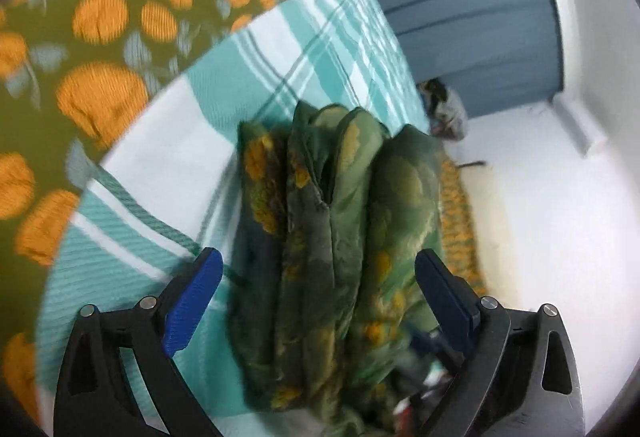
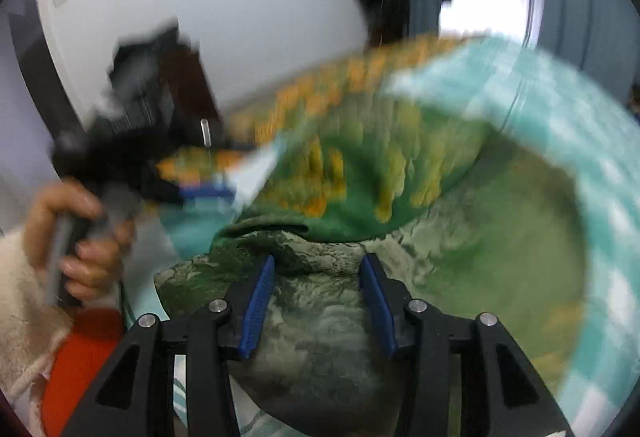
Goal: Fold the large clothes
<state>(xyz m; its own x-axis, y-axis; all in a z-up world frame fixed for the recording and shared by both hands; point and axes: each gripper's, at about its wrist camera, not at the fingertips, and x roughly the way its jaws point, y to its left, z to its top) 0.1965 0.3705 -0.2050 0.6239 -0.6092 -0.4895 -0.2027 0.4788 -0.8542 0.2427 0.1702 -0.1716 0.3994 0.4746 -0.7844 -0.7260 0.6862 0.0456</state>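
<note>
Mid-fold on bed [image 1: 132, 141]. Left gripper [image 1: 318, 301] fingers spread wide, bunched green cloth [image 1: 332, 205] between, not pinched. Right gripper [image 2: 318, 307] pinched cloth fold. Next: left grabs free edge.

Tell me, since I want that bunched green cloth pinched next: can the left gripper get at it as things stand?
Probably yes. The left gripper is open wide, and the bunched green cloth already lies between its blue pads with nothing in front of it. The pads don't press on it yet; blur hides finer detail.

Bunched garment [image 1: 332, 237] lies on checked sheet [image 1: 304, 49], betw. left gripper [image 1: 320, 277] jaws; patterned bedspread [image 1: 92, 49] to its left.
</note>
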